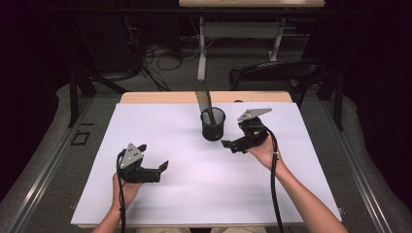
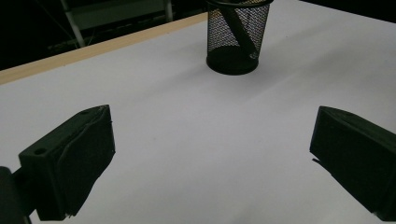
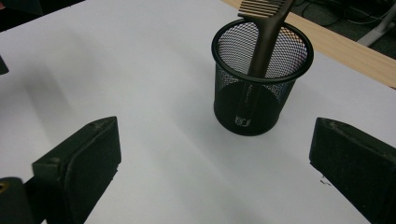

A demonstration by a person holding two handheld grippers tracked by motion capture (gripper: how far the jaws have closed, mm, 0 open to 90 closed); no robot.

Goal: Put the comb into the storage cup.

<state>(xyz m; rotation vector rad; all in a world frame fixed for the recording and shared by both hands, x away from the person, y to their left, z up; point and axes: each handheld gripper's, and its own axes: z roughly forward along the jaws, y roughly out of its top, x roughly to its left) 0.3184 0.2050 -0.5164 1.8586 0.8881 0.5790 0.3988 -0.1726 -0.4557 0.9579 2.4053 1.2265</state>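
Note:
A black mesh cup (image 1: 213, 125) stands upright on the white sheet, toward the far middle of the table. A dark comb (image 1: 203, 98) leans in it, handle down and teeth sticking out above the rim. My right gripper (image 1: 232, 137) hovers just right of the cup, pointing left at it, open and empty. In the right gripper view the cup (image 3: 256, 93) and comb (image 3: 268, 33) sit ahead, between and beyond the jaws. My left gripper (image 1: 154, 158) is held low at the near left, open with nothing in it. The left gripper view has the cup (image 2: 237, 38) far ahead.
The white sheet (image 1: 194, 189) covers most of the table, and a wooden strip (image 1: 160, 97) shows along the far edge. A dark chair (image 1: 277, 73) and tangled cables (image 1: 160, 56) lie beyond it. Grey floor runs along both sides.

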